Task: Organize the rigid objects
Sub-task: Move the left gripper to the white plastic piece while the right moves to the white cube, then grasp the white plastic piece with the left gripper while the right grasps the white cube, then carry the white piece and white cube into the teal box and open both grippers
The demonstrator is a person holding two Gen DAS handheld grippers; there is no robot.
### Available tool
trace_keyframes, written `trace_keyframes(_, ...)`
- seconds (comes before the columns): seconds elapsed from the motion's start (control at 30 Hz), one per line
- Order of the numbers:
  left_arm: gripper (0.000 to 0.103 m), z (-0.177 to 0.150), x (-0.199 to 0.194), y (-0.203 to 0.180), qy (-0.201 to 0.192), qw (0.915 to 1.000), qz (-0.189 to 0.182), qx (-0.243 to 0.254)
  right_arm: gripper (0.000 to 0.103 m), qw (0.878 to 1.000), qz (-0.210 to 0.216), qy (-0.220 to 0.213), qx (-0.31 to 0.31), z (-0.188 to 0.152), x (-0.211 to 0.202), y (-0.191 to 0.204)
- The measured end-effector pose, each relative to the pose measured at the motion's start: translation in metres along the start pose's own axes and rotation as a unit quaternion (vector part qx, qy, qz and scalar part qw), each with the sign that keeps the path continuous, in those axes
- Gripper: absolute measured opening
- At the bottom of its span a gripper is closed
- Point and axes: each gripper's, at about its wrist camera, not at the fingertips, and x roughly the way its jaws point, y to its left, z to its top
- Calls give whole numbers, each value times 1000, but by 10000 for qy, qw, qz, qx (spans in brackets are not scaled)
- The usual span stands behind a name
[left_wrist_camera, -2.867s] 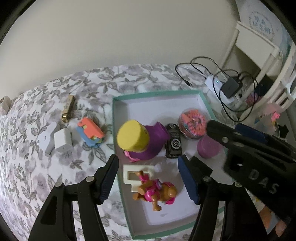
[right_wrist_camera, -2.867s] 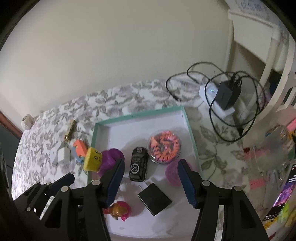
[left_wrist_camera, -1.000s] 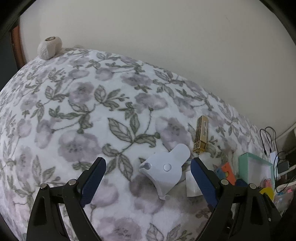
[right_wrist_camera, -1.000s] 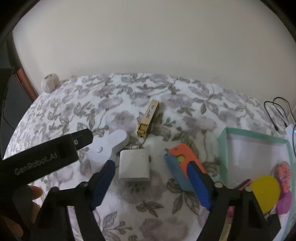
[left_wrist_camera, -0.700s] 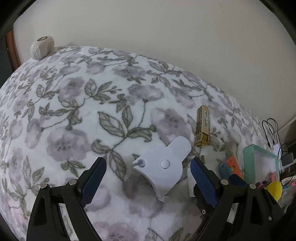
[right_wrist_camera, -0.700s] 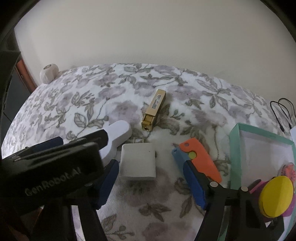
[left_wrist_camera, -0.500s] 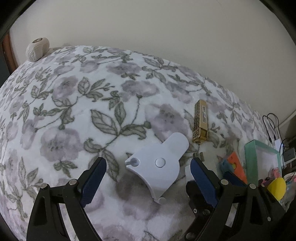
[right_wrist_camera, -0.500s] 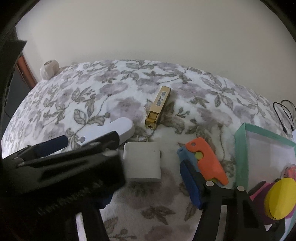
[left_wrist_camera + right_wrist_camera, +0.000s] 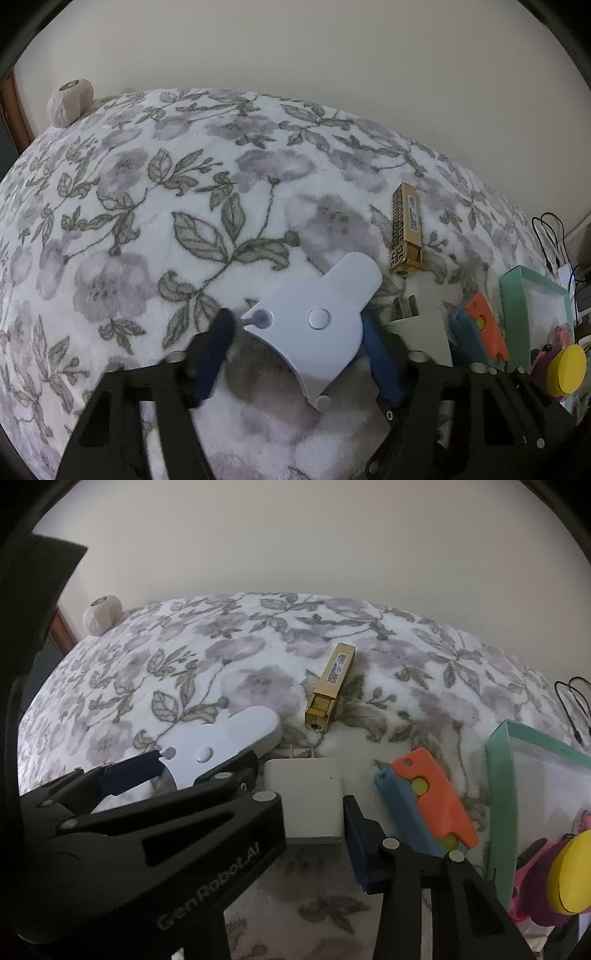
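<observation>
Two pickups are in hand at once, both at the closing stage. In the left wrist view, the left gripper (image 9: 291,354) has its jaws closing around the white plastic piece (image 9: 314,325), which lies flat on the floral blanket (image 9: 147,206) between the blue pads; the right pad sits against its edge, the left pad (image 9: 212,354) looks just short of it. Next it likely needs a firm pinch, then a lift towards the teal tray (image 9: 517,317). In the right wrist view, the right gripper (image 9: 314,812) is closing on the white charger (image 9: 306,801), whose prongs point away towards the gold lighter (image 9: 330,686); its left finger is hidden behind the left gripper's black frame, so contact there is unclear. The orange and blue toy (image 9: 428,797) lies just beside its right pad.
</observation>
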Motion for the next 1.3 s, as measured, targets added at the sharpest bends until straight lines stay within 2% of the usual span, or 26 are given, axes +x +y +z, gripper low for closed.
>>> trace_keyframes(0.37, 65, 2, -13, 3, -37, 10000, 35, 23, 46, 9999, 67, -36, 78, -7, -8, -3)
trace_keyframes(0.5, 65, 4, -22, 7, -79, 9999, -62, -73, 46, 9998, 114, -122, 120, -10, -17, -5)
trace_keyframes(0.57, 65, 5, -28, 8, -139, 9999, 37, -81, 45, 9997, 116, -179, 108, -10, -22, -5)
trace_keyframes(0.63, 65, 8, -35, 9, -247, 9996, 118, -63, 45, 9994, 163, -273, 142, -9, -31, -7)
trace_keyframes(0.87, 65, 17, -74, 8, -785, 9969, 32, -105, 45, 9968, 301, -685, 267, -1, -68, -16)
trace_keyframes(0.97, 65, 20, -94, 1, -1058, 9943, -113, -40, 45, 9943, 320, -938, 387, 4, -89, -28)
trace_keyframes(1.13, 65, 19, -123, -33, -1484, 9878, -347, 306, 45, 9890, 133, -1316, 663, 10, -124, -61)
trace_keyframes(1.3, 65, 11, -142, -71, -1662, 9815, -693, 657, 45, 9832, -136, -1542, 964, 9, -152, -103)
